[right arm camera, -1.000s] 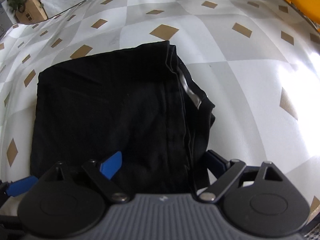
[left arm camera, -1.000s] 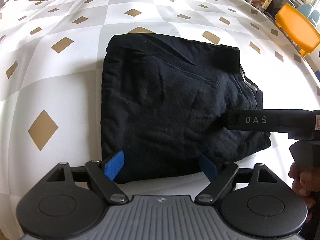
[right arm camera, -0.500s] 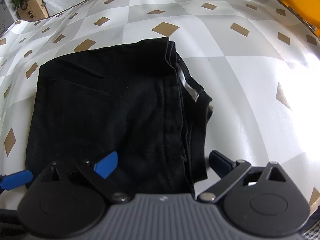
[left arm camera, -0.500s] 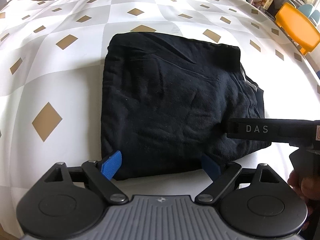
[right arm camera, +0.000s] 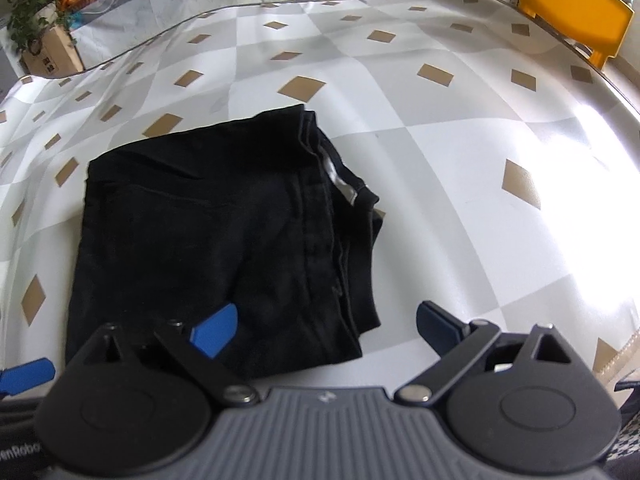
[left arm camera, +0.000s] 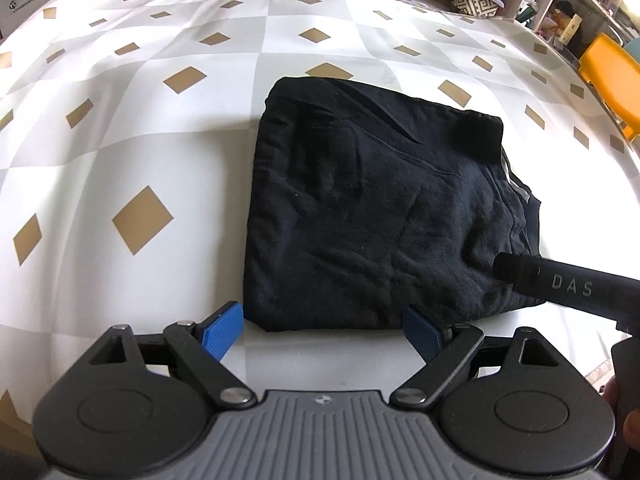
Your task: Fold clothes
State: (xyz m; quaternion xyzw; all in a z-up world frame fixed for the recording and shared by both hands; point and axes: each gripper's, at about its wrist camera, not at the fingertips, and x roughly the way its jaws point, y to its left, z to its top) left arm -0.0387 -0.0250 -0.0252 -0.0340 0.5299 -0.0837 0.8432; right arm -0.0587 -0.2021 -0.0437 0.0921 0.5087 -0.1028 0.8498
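- The black garment (left arm camera: 372, 216) lies folded into a compact, roughly square bundle on the table (left arm camera: 120, 128), which wears a glossy cloth of white and grey checks with tan diamonds.
- Its top face is fairly smooth, with soft creases and a seam line running across; the left and near edges are neat folds.
- Along its right side the layers are stacked and a little ragged, and a thin pale strip (right arm camera: 340, 184) shows between them.
- The left gripper (left arm camera: 320, 330) sits low at the near edge of the bundle, its blue-padded fingers (left arm camera: 222, 330) spread wide apart and holding nothing; the left pad rests on bare tablecloth just beside the near-left corner, the right pad just at the near hem.
- The right gripper (right arm camera: 326, 324) hovers over the near-right corner of the garment, jaws likewise wide open and empty; its left pad is over the cloth, its right pad over bare table.
- From the left view, one black finger of the right gripper, lettered "DAS", comes in from the right, its tip over the garment's near-right part; whether it touches is hard to tell.
- An orange chair (right arm camera: 572, 28) stands beyond the far right table edge.
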